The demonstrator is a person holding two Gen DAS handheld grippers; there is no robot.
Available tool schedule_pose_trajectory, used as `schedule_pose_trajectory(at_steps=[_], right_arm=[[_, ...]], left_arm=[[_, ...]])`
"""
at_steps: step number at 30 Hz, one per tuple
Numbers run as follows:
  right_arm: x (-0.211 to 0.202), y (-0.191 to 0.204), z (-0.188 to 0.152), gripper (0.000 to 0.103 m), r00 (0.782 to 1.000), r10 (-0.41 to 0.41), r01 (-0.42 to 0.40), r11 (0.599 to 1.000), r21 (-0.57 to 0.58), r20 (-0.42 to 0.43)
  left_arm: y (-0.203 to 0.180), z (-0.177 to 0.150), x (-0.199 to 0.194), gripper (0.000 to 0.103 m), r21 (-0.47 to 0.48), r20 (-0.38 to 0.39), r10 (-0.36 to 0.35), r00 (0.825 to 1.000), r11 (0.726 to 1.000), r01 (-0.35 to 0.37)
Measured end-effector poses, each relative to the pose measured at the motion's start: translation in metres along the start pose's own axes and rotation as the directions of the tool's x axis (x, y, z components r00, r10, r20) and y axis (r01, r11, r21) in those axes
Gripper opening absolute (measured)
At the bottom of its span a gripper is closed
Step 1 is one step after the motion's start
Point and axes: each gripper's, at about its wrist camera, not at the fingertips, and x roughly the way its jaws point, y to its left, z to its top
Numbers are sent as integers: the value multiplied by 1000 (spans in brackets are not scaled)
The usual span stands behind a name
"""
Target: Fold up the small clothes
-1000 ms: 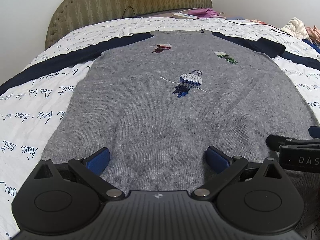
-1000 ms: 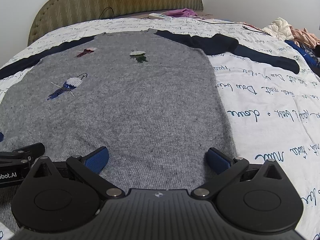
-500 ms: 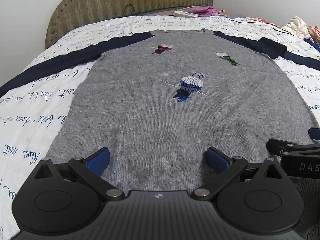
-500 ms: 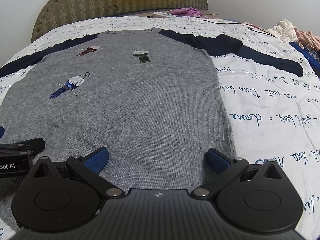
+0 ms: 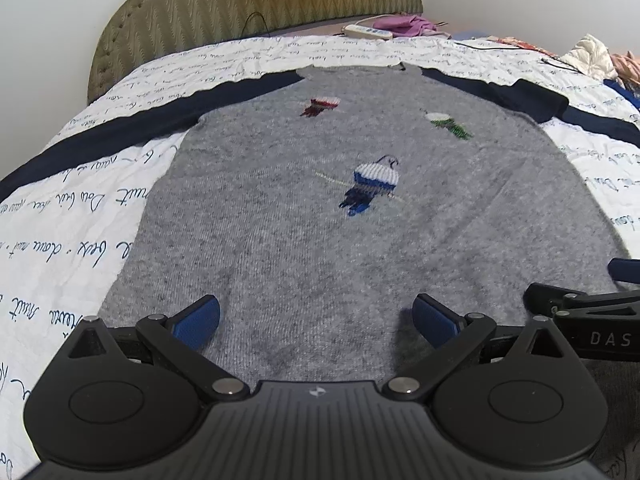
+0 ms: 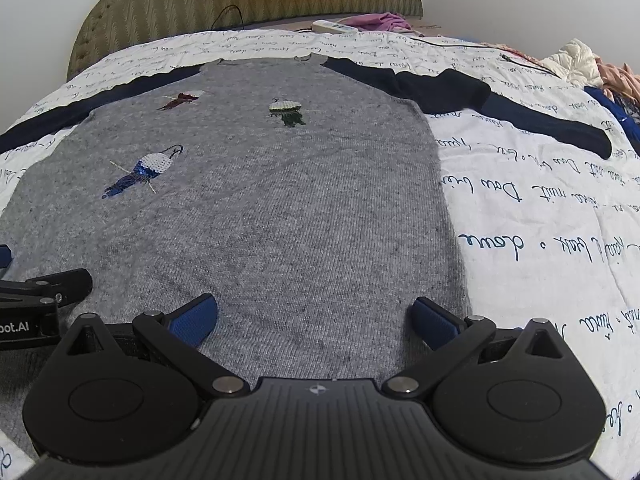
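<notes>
- While it lies flat on the bed (image 5: 60, 216), the grey sweater (image 5: 320, 240) has its navy sleeves spread sideways.
- Left gripper (image 5: 316, 316) fingers splayed wide above the hem, apparently not touching.
- Right gripper (image 6: 314, 316) likewise released, beside it.
</notes>
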Motion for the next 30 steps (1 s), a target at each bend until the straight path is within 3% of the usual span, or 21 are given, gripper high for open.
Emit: schedule_pose_trajectory(at_steps=[12, 19, 23, 26, 30], right_arm=[[-2, -3, 6, 103, 1000, 16, -16, 1000, -4, -10], [-8, 6, 17, 103, 999, 41, -40, 998, -51, 30], [4, 5, 6, 103, 997, 60, -63, 996, -60, -52], [-5, -1, -9, 103, 996, 89, -91, 992, -92, -29], [-8, -7, 6, 103, 993, 98, -103, 991, -81, -61]], left_arm=[[1, 8, 1, 103, -7, 2, 20, 1000, 1000, -20], [6, 17, 10, 103, -21, 6, 45, 999, 999, -45], [10, 6, 21, 103, -19, -33, 48, 998, 999, -49], [12, 4, 19, 103, -21, -28, 38, 999, 999, -39], [14, 17, 15, 103, -21, -12, 15, 1000, 1000, -15]])
